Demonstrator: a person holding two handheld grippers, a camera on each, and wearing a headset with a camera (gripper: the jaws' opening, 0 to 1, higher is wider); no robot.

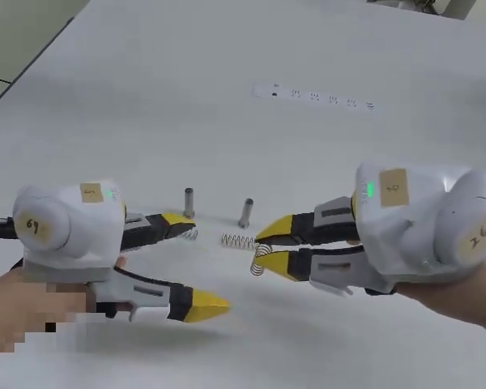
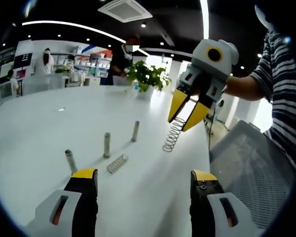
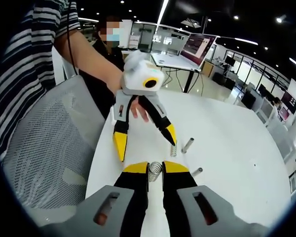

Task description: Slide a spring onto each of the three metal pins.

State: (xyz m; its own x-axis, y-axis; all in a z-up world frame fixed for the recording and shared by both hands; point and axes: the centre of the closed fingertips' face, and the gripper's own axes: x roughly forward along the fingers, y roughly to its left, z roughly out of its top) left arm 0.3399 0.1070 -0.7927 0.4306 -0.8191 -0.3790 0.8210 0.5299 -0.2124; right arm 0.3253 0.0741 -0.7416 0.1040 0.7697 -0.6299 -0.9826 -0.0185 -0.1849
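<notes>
Two short metal pins (image 1: 189,203) (image 1: 246,212) stand upright on the white table; the third pin (image 1: 190,234) is by the tip of my left gripper's far jaw. The left gripper view shows all three pins (image 2: 70,160) (image 2: 107,144) (image 2: 135,131) in a row. A loose spring (image 1: 237,241) (image 2: 117,163) lies flat beside them. My right gripper (image 1: 263,251) (image 3: 156,168) is shut on another spring (image 1: 261,261) (image 2: 173,136) (image 3: 155,170), which dangles from its yellow tips above the table. My left gripper (image 1: 204,263) (image 2: 143,174) is open wide and holds nothing.
A white power strip (image 1: 314,96) lies further back on the table (image 1: 146,97). A grey mesh chair (image 3: 54,143) stands at the table's near edge. People, plants and other desks are far behind.
</notes>
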